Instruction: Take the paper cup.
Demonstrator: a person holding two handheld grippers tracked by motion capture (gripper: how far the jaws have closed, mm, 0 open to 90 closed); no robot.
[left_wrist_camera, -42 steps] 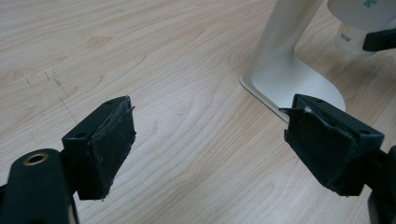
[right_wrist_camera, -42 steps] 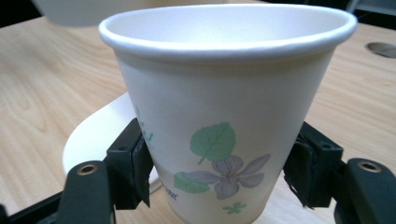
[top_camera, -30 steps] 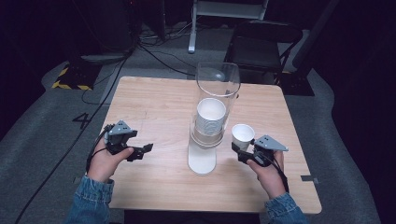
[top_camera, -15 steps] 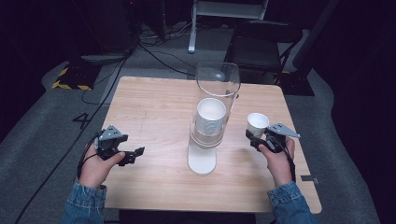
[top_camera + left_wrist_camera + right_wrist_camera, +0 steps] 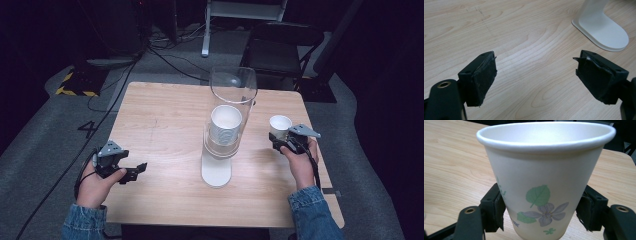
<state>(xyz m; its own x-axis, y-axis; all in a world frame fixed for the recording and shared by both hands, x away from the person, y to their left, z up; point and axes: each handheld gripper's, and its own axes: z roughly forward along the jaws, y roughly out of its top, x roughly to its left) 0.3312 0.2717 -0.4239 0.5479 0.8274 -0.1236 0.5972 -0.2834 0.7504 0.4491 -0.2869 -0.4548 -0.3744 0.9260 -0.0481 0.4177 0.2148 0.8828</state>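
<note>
Paper cup (image 5: 545, 182) clamped low by right gripper (image 5: 543, 213): light, thin-walled, crushable; left gripper (image 5: 536, 77) open, empty.

Bare table (image 5: 160, 115) left; cup dispenser (image 5: 227, 125) blocks the middle.

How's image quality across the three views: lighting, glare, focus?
High view: table evenly lit, surroundings nearly black; a glare spot on the clear dispenser tube; picture soft overall. Left gripper view: wood grain sharp, the near jaws slightly soft, the white base bright but not blown out. Right gripper view: paper cup sharp, its flower print readable; table behind blurred.
</note>
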